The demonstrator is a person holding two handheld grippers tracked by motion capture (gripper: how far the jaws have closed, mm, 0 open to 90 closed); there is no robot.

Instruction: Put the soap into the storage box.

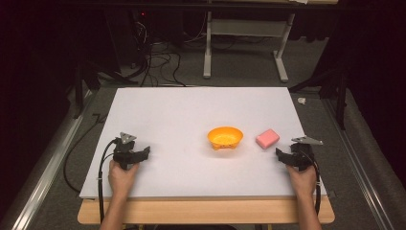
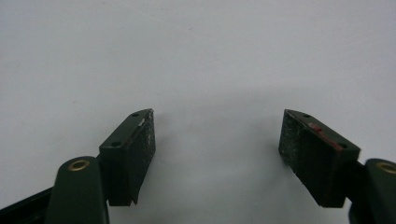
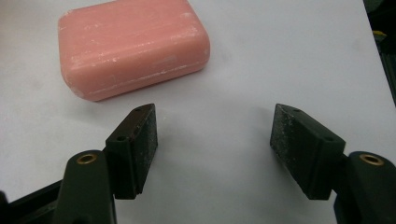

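A pink bar of soap [image 1: 267,138] lies flat on the white board [image 1: 191,110], right of a small orange bowl [image 1: 225,137]. My right gripper [image 1: 286,156] rests at the board's right edge, just near of the soap, with its jaws wide apart and nothing between them. In the right gripper view the pink bar of soap [image 3: 133,45] sits ahead and to the left of that open gripper [image 3: 215,135]. My left gripper [image 1: 139,154] rests on the board's near left part. It is open [image 2: 217,140] over bare white surface.
The white board sits on a wooden table [image 1: 206,211] whose front edge shows below it. Metal rails [image 1: 43,167] run along both sides. A white table frame [image 1: 244,43] and cables [image 1: 158,62] lie on the floor beyond the far edge.
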